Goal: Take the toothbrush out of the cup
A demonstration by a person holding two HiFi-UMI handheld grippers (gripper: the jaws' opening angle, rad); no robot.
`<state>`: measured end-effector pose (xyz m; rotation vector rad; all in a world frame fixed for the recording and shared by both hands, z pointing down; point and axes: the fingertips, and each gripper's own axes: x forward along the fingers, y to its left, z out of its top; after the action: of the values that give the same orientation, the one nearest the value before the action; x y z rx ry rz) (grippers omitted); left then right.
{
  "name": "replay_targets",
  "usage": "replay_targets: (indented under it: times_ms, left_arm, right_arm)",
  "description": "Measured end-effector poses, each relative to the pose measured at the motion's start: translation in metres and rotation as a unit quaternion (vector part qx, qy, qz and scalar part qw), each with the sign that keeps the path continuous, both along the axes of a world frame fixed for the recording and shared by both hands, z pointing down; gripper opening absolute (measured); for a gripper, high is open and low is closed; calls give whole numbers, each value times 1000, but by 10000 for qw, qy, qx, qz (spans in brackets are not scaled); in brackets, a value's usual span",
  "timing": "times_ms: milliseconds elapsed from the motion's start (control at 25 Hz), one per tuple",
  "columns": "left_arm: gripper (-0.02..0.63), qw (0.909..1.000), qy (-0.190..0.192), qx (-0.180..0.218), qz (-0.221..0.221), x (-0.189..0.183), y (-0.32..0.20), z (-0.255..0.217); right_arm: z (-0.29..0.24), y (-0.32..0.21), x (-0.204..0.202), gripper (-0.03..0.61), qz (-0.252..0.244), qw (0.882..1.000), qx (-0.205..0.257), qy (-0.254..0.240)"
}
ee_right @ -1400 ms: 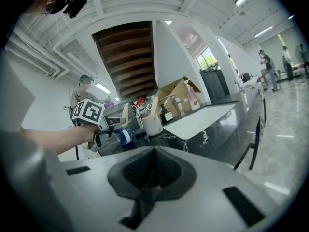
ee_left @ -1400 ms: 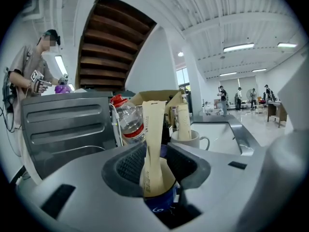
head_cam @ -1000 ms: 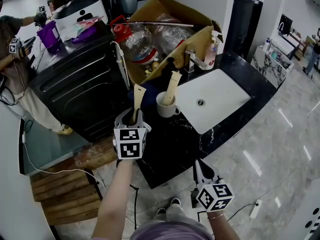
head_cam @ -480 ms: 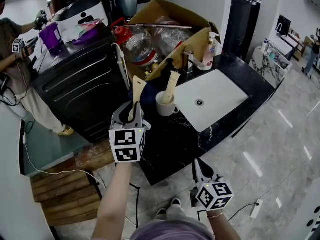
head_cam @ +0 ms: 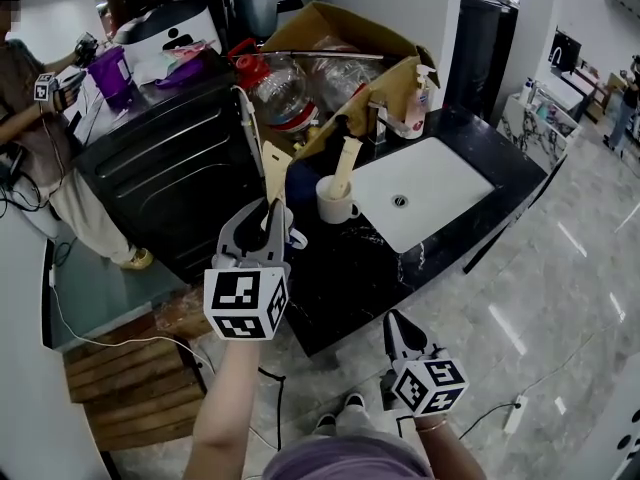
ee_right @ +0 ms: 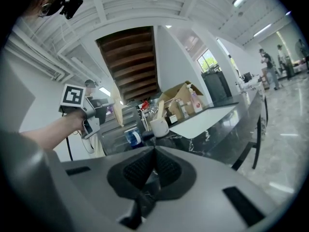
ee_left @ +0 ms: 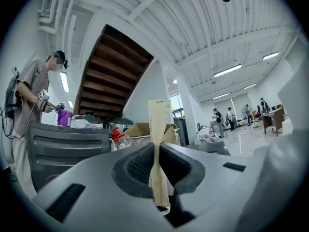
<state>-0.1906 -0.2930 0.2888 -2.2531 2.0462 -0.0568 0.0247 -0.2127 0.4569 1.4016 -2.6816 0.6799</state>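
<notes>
The left gripper (head_cam: 268, 216) holds a paper-wrapped toothbrush (head_cam: 277, 173) upright, clear of the cup (head_cam: 337, 206) and to its left; its jaws have just been closing and stand narrow, pinching the wrapper low down (the brush itself cannot be seen through the paper); from the head view the wrapper's lower end is hidden behind the gripper. The cup stands on the black counter (head_cam: 340, 278) beside the white sink (head_cam: 440, 183); a second toothbrush (head_cam: 346, 166) leans in it, its foot hidden by the rim. The right gripper (head_cam: 393, 323) hangs low by the counter's edge, jaws pressed together on nothing.
</notes>
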Motion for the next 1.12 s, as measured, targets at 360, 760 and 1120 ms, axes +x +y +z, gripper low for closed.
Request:
replay_targets:
  times_ms: [360, 760, 1120]
  left_arm:
    - [35, 9975, 42, -536, 453, 32, 44, 32]
    - [35, 9919, 23, -1127, 584, 36, 65, 77]
    - [35, 9810, -273, -1743, 808, 52, 61, 117]
  right_arm:
    - [-7, 22, -5, 2, -74, 9999, 67, -33]
    - [-3, 42, -1, 2, 16, 10000, 24, -1]
    - [-2, 46, 13, 2, 259, 9997, 7, -23]
